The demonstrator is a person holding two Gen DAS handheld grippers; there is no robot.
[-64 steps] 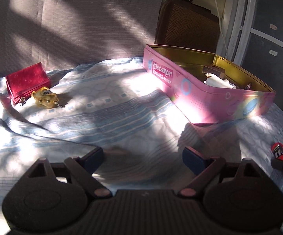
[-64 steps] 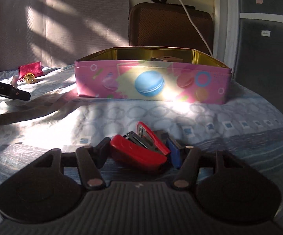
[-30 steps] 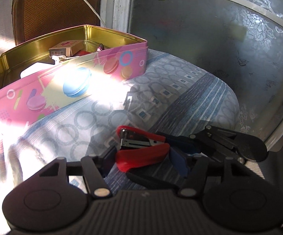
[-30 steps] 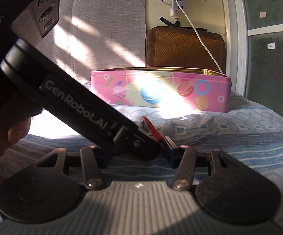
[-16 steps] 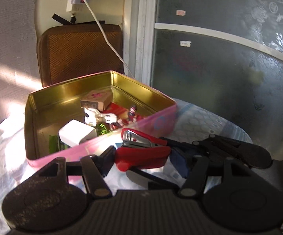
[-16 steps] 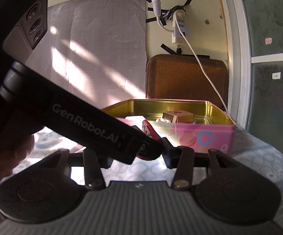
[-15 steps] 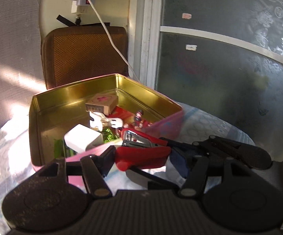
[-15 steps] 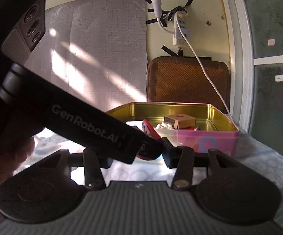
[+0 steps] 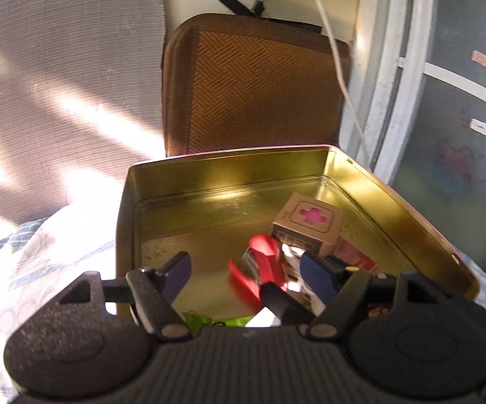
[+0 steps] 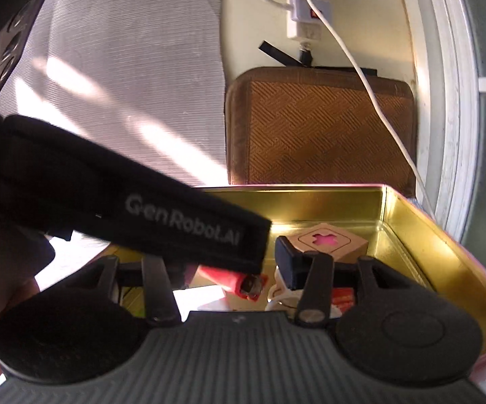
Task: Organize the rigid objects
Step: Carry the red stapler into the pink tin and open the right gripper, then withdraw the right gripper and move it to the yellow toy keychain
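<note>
Red stapler (image 9: 265,264) btwn spread left-gripper fingers (image 9: 175,274).

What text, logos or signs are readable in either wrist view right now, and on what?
"GenRobot.AI": white lettering on the black bar of the left gripper, seen from the right wrist.
Pink cross sign, no words: top of the small cardboard box in the gold tin.
Dark print on the box's front face: too blurred to read.
Stickers on the glass door: too small to read.

**Gold metal, red plastic, woven cloth**

The tin (image 9: 229,168) shows glossy gold metal inside. The stapler (image 9: 266,262) looks like smooth, shiny red plastic. The small box (image 9: 307,225) is matt brown cardboard. The left gripper (image 9: 246,272) is matt black plastic. The brown case (image 9: 253,80) has rough herringbone-woven cloth.
</note>
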